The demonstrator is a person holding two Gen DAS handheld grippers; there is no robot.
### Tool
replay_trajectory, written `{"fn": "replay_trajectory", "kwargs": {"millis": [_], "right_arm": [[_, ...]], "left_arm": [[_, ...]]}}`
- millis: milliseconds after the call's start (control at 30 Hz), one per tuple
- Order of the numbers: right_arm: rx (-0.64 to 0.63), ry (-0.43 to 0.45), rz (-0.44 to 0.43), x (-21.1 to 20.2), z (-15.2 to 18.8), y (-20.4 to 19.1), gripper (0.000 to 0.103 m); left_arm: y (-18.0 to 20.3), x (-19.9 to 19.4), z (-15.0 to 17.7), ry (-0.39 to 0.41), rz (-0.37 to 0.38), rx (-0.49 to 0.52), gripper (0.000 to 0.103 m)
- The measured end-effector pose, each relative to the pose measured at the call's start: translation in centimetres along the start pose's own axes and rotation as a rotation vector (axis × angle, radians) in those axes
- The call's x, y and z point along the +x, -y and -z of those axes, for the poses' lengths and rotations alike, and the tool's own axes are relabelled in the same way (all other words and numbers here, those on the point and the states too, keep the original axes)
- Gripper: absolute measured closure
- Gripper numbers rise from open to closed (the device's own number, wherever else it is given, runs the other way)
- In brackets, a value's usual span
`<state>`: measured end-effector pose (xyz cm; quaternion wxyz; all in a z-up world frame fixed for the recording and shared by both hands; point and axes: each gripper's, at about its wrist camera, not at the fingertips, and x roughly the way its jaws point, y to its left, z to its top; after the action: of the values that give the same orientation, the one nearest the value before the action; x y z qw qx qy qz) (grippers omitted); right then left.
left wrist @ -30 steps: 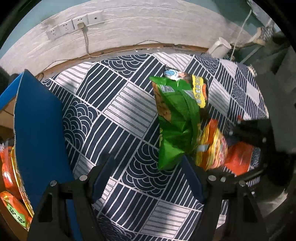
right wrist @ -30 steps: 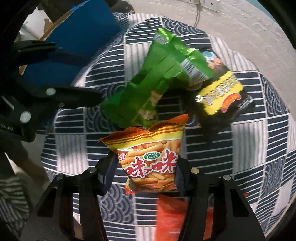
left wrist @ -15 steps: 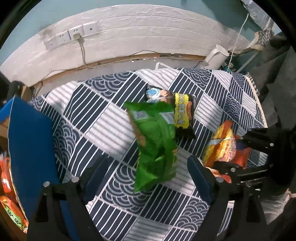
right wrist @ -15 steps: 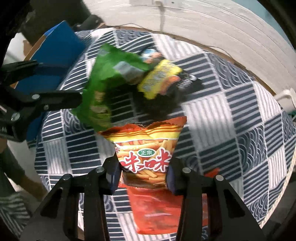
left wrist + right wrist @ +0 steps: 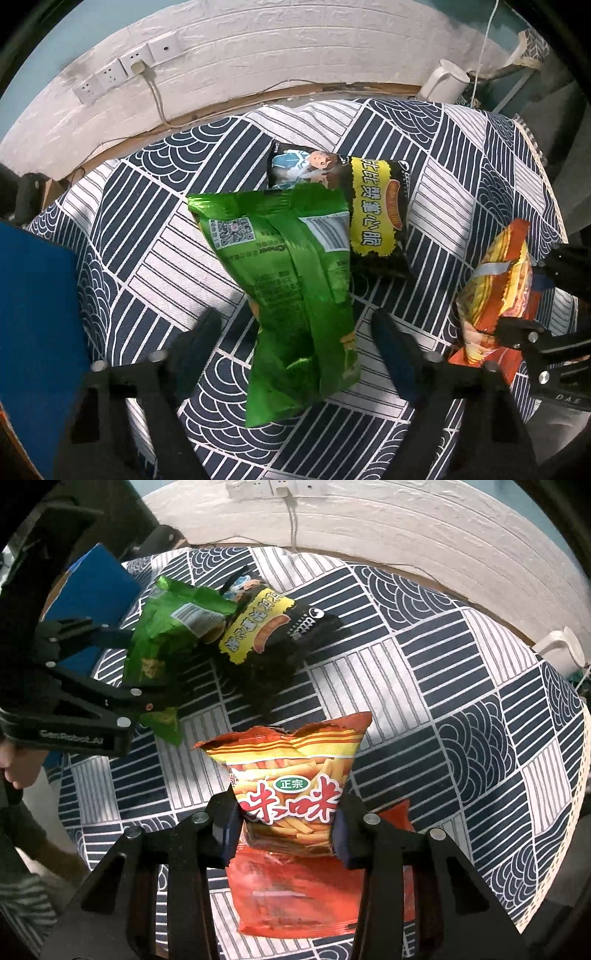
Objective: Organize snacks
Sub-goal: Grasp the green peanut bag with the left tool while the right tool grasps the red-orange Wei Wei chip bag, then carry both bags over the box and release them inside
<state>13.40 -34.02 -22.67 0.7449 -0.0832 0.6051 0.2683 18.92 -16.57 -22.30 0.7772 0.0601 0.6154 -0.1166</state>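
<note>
- Table (image 5: 461, 155): covered with a navy-and-white patterned cloth and carrying all the loose snacks. It fills most of both views.
- Blue box (image 5: 37, 332): at the table's left edge. Orange packets show just inside it. Judged to be where the snacks go.
- Green bag (image 5: 295, 288): lies back-side up at mid-table, its top edge overlapping the black bag. Judged light, soft and crinkly, with slick foil and brittle contents. Best taken at the flat lower seam or across the narrow waist, with a gentle squeeze.
- Red packet (image 5: 314, 893): lies flat on the table, under the held orange bag.
- Black bag (image 5: 373, 214): has a yellow label and lies flat, just beyond the green bag and touching it. Judged light and puffy, so grip a seam.
- Orange bag (image 5: 291, 786): held upright above the red packet, clear of the table. Judged light and air-filled, and it dents where pinched.
- Left tongs (image 5: 295, 343): wide apart and holding nothing. They straddle the green bag's lower half without pressing it.
- Right tongs (image 5: 288, 827): closed on the orange bag's lower sides.
- Change over the last second: the left tongs have swung to centre on the green bag, which sat off to their right. The right tongs have lifted the orange bag higher and drawn back, and more of the red packet now shows.
</note>
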Motion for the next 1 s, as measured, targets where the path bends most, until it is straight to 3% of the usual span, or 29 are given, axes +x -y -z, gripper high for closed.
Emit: {"fn": "replay_trajectory", "kwargs": {"millis": [100, 267, 1000], "right_arm": [[0.008, 0.005, 0.004, 0.0, -0.2, 0.4, 0.064], [0.014, 0.009, 0.018, -0.1, -0.6, 0.3, 0.064], [-0.030, 0.100, 0.104, -6.0, -1.6, -4.0, 0.064]], "left_arm": [[-0.3, 0.3, 0.3, -0.022, 0.012, 0.012, 0.058], [-0.6, -0.6, 0.8, 0.005, -0.003, 0.035, 0.071], [-3.6, -9.0, 4.9, 0.159, -0.080, 0.101, 0.074]]}}
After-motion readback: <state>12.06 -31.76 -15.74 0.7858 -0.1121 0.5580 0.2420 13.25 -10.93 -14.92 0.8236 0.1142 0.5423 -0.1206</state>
